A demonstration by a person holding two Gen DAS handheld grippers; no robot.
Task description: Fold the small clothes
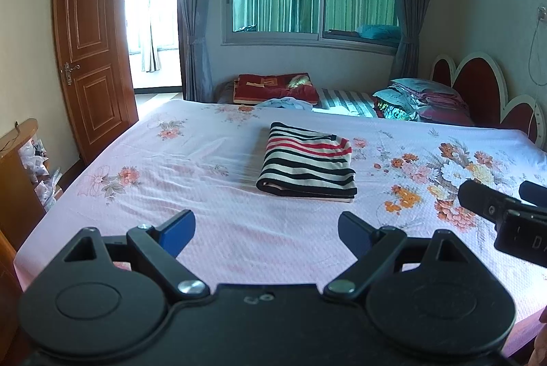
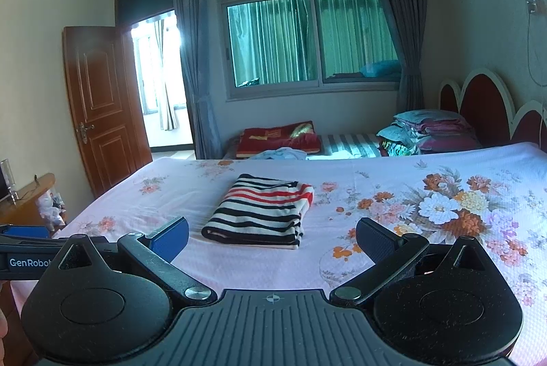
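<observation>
A small garment with black, white and red stripes (image 1: pixel 307 162) lies folded into a neat rectangle in the middle of the pink floral bedsheet (image 1: pixel 212 181); it also shows in the right wrist view (image 2: pixel 261 212). My left gripper (image 1: pixel 266 234) is open and empty, held above the near part of the bed, well short of the garment. My right gripper (image 2: pixel 271 239) is open and empty, just in front of the garment's near edge. The right gripper's fingers also show at the right edge of the left wrist view (image 1: pixel 485 200). The left gripper's body shows at the left edge of the right wrist view (image 2: pixel 24 249).
A crumpled light blue cloth (image 1: pixel 285 104) lies at the bed's far edge. Behind it are a red blanket (image 1: pixel 273 87) and stacked pillows (image 1: pixel 420 99) by the red headboard (image 1: pixel 478 92). An open wooden door (image 1: pixel 90 68) and a wooden cabinet (image 1: pixel 17 167) stand at the left.
</observation>
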